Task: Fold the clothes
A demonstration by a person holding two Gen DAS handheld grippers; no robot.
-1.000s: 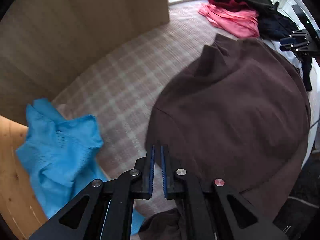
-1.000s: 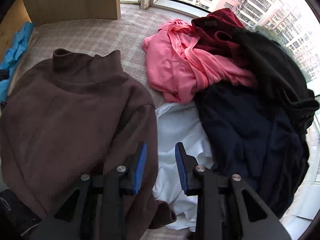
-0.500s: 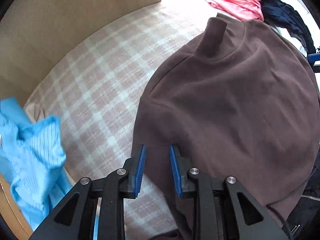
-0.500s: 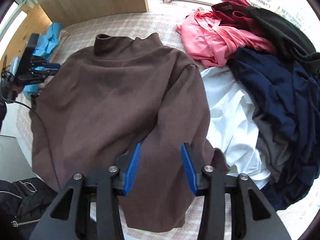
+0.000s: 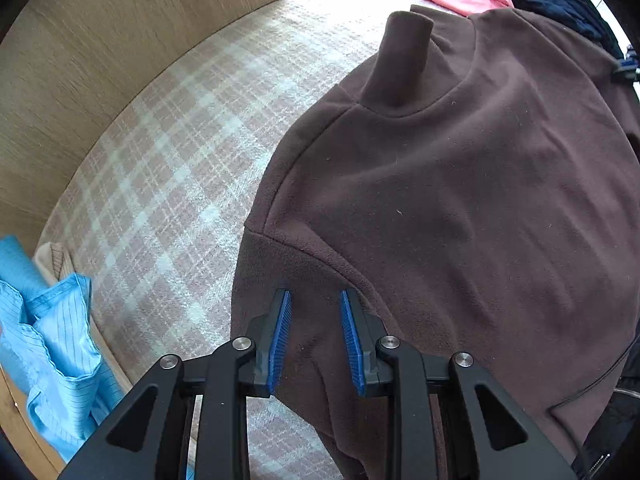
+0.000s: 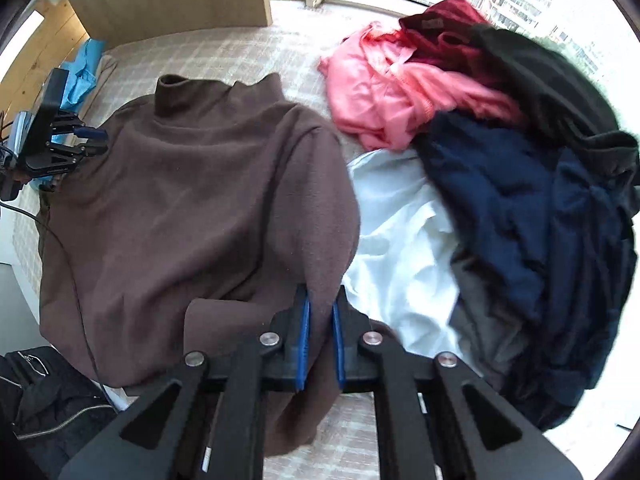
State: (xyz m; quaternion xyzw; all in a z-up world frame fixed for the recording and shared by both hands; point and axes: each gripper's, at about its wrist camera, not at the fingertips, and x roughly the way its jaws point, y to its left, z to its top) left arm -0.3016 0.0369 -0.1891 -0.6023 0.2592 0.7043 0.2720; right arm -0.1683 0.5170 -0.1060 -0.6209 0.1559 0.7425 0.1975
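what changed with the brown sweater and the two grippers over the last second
The right gripper has just closed on the sleeve of the brown fleece turtleneck sweater, lifting it. The left gripper opened and came down over the other sleeve, its pads apart and not pinching. The pile of pink, dark red, black, navy and white clothes and the light blue garment stayed put.

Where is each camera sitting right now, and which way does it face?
Left wrist: on the left claw, facing down at the brown sweater sleeve; open jaws straddle it.
Right wrist: on the right claw, facing down; it has just closed on the sweater's other sleeve, beside the clothes pile.
Shared: sweater, plaid sheet, blue garment; the right view also shows the left claw.
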